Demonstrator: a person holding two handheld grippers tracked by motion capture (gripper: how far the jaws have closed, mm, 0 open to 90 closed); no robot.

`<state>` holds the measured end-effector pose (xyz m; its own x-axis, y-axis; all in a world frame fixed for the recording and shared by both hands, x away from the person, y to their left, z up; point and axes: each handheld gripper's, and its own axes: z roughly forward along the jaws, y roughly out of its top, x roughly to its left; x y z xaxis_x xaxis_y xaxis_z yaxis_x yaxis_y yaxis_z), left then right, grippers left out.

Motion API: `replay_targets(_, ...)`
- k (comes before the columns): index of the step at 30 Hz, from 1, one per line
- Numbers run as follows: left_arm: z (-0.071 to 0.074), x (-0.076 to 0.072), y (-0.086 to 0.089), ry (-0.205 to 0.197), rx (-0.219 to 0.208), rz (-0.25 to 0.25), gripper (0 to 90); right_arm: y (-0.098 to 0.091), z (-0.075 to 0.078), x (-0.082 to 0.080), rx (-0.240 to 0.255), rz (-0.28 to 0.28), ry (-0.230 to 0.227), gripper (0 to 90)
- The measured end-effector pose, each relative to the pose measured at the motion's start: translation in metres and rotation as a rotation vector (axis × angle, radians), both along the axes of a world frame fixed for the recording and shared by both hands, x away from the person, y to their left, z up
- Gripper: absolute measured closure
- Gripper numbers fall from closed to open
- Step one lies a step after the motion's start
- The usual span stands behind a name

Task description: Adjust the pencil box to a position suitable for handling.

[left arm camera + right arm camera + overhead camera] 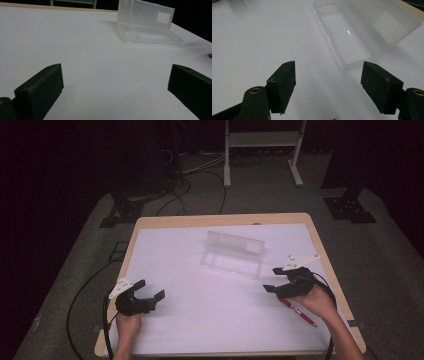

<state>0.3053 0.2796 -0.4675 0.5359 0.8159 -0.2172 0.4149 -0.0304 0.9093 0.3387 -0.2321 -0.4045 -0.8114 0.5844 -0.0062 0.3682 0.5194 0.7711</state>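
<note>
The worktop, covered with a white sheet inside a pale wooden edge, carries just two things. The larger is a translucent plastic case lying past the middle, its hinged lid standing up at the back and its shallow tray open; seen in the right gripper view, the case has nothing in it. The left tongs hover low at the near left with the jaws spread wide and nothing between them, well apart from the case. The right tongs are likewise released and bare, near the right edge, with the case just ahead of them. Smallest is a red pen, lying on the sheet just beside the right hand, toward the near right corner. Judging by this, the case is already opened and the pen is not yet picked up; gripping it, laying it in the tray and shutting the lid all seem left.
</note>
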Motion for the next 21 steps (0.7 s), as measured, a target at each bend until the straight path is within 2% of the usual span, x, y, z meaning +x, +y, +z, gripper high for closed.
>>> replay_targets(21,0.0,0.0,0.0,0.004,-0.002,0.001,0.0,0.034,0.007,0.032,-0.029,0.075,0.008,26.7)
